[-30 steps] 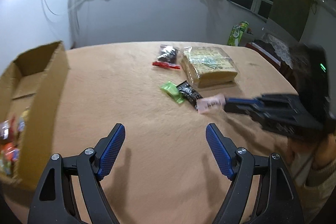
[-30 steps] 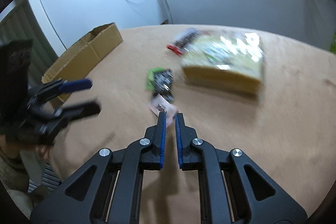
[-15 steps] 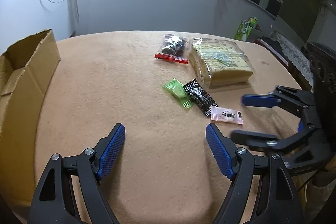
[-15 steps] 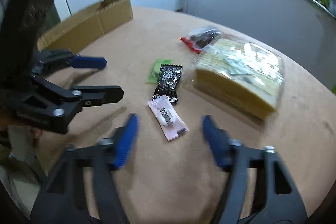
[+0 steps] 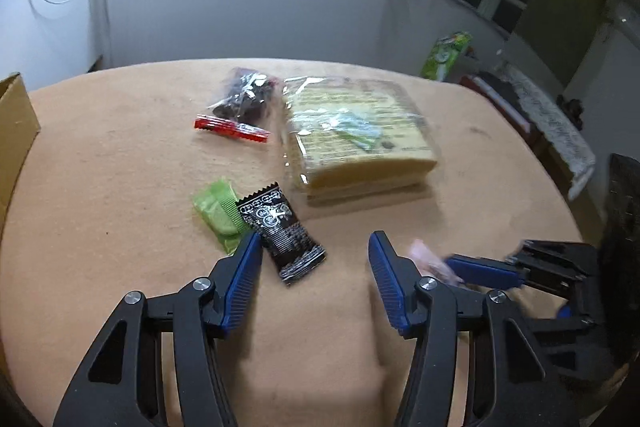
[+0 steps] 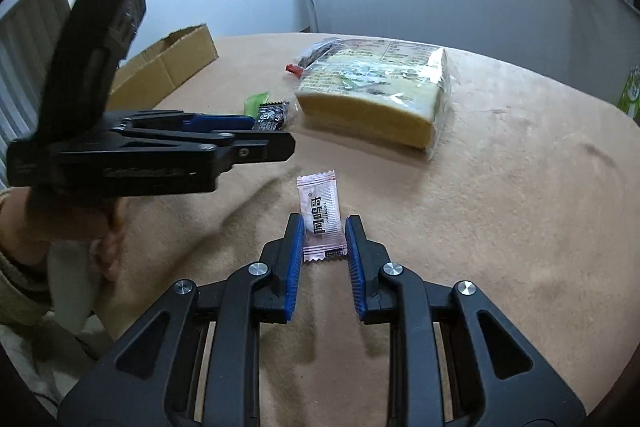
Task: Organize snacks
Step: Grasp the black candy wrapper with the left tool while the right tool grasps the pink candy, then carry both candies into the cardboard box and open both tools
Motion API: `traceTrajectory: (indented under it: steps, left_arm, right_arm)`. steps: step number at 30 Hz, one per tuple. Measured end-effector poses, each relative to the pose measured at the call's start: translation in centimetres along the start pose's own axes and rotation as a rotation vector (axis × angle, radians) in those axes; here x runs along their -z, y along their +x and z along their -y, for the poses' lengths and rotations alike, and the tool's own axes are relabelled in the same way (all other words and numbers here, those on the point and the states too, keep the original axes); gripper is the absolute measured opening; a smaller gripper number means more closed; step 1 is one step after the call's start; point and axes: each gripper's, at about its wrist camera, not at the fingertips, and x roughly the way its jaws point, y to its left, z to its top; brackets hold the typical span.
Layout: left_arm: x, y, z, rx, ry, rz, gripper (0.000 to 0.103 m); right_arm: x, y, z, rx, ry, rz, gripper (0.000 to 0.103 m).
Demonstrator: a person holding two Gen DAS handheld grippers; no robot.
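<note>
A pink snack packet [image 6: 321, 215] lies flat on the tan table. My right gripper [image 6: 322, 225] has its jaws close on either side of the packet's near half, with a thin gap showing on each side. It shows blurred in the left wrist view [image 5: 480, 269] beside the pink packet [image 5: 426, 255]. My left gripper [image 5: 316, 247] is open and empty, hovering just short of a black packet [image 5: 282, 229] that lies next to a green packet [image 5: 218, 213]. The left gripper also shows in the right wrist view [image 6: 264, 135].
A large wrapped yellow cake block [image 5: 356, 135] and a dark snack bag with a red strip [image 5: 244, 103] lie further back. A cardboard box [image 6: 168, 63] stands at the table's left edge [image 5: 16, 131]. A green bag [image 5: 446, 53] stands beyond the table.
My right gripper has narrowed from wide open and come down around the pink packet. My left gripper has moved forward toward the black and green packets.
</note>
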Motion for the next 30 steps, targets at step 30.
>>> traceTrajectory:
  steps: [30]
  left_arm:
    - [3.1,-2.8,0.9,-0.092,0.195,0.0,0.023]
  right_arm:
    - [0.8,-1.0,1.1,-0.041,0.044,0.076,0.022]
